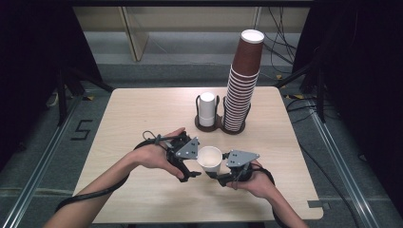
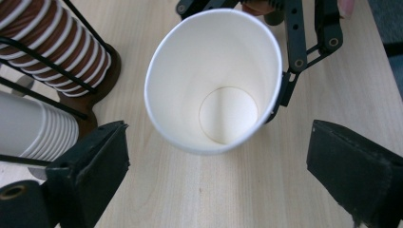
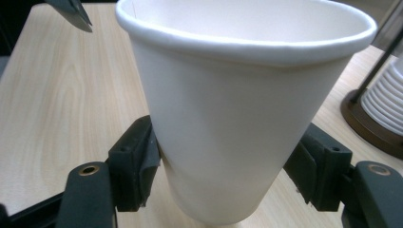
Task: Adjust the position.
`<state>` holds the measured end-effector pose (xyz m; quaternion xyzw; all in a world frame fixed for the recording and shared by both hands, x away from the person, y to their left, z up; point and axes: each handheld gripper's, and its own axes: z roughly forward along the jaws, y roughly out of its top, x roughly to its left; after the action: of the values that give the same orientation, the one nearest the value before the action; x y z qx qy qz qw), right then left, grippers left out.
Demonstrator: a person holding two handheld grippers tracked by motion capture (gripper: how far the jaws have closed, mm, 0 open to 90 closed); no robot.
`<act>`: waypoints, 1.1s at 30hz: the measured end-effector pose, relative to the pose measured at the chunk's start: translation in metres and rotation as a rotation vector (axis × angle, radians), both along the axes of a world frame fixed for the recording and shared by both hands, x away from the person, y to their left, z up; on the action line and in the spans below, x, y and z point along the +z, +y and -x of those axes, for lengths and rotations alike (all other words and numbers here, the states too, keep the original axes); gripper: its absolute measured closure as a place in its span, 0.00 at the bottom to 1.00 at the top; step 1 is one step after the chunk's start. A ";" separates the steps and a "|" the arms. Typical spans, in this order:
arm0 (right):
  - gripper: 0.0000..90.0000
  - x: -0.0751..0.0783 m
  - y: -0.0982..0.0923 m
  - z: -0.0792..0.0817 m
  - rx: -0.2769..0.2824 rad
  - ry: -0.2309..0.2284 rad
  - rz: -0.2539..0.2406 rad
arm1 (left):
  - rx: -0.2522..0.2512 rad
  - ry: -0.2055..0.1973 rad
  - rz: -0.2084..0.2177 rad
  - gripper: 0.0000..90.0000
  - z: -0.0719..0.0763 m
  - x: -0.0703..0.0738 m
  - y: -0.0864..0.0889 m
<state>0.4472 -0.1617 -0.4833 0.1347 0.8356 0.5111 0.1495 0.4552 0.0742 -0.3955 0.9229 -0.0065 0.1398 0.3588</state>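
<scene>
Right gripper (image 1: 219, 179): jaws clamped on the lower wall of a white paper cup (image 1: 209, 161), holding it upright above the table (image 1: 142, 109).
Left gripper (image 1: 190, 175): jaws spread wide, empty, cup just beyond them.
Cup stacks (image 1: 242, 95): in holders behind both grippers.
Progress: the cup seems separated and handed over; setting it down remains.

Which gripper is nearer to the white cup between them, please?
Right. The right gripper is shut on the cup, its fingers pressed to both sides. The left gripper is open just beside it, not touching.
</scene>
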 end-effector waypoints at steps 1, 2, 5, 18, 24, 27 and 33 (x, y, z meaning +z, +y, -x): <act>0.36 0.000 -0.003 0.002 -0.007 0.018 -0.014 | 0.002 -0.013 0.002 0.07 0.000 0.000 0.004; 0.36 0.000 -0.006 0.003 -0.007 0.020 -0.018 | 0.024 -0.010 0.027 0.07 0.002 -0.001 0.006; 0.36 -0.001 -0.012 0.007 -0.026 0.019 -0.044 | 0.078 -0.013 0.097 0.07 0.006 -0.005 0.014; 0.36 -0.008 -0.022 0.021 -0.074 0.091 -0.097 | 0.316 0.019 0.387 0.07 0.029 -0.047 0.046; 0.36 -0.010 -0.022 0.022 -0.094 0.103 -0.098 | 0.391 0.027 0.437 0.07 0.032 -0.061 0.059; 0.36 -0.011 -0.023 0.022 -0.104 0.105 -0.094 | 0.414 0.033 0.460 0.07 0.031 -0.064 0.063; 0.36 -0.012 -0.022 0.022 -0.104 0.088 -0.095 | 0.458 0.057 0.514 0.07 0.026 -0.066 0.069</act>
<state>0.4250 -0.1833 -0.4956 0.2074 0.8081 0.5353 0.1323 0.4297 0.1430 -0.4610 0.7833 0.2462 0.1881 0.5389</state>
